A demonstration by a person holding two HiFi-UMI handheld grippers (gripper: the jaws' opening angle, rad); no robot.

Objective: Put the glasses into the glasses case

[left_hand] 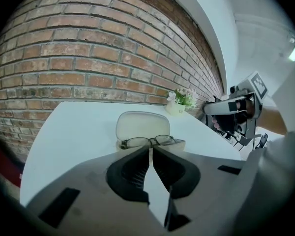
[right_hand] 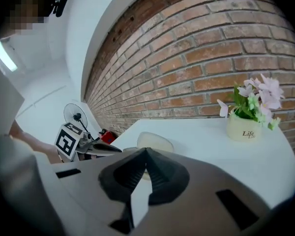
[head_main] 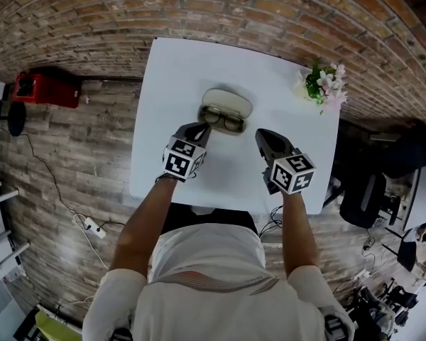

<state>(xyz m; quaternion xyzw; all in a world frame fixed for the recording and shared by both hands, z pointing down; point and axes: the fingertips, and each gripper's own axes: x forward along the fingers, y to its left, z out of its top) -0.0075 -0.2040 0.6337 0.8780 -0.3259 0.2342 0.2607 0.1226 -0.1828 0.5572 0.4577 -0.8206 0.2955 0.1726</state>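
Arms [head_main: 145,219]: bare forearms reach fwd over near edge of tabletop, one gripper in each hand.
L gripper [left_hand: 150,149]: jaws together, nothing btwn them; tips just short of case's near rim, pointing at it.
R gripper [right_hand: 146,150]: jaws together, empty; off to right of case, apart from it.
Tabletop [head_main: 163,119]: white, square.
Glasses [left_hand: 148,141]: lie inside case's lower half, set crosswise, lenses toward L gripper.
Glasses case [left_hand: 141,124]: beige, open, approx mid-tabletop; lid stands up behind glasses.
Flower pot [right_hand: 243,128]: white, pink flowers w/ green leaves; far right corner, well apart from case.
Brick wall [left_hand: 88,58]: red-brown, behind tabletop's far edge.
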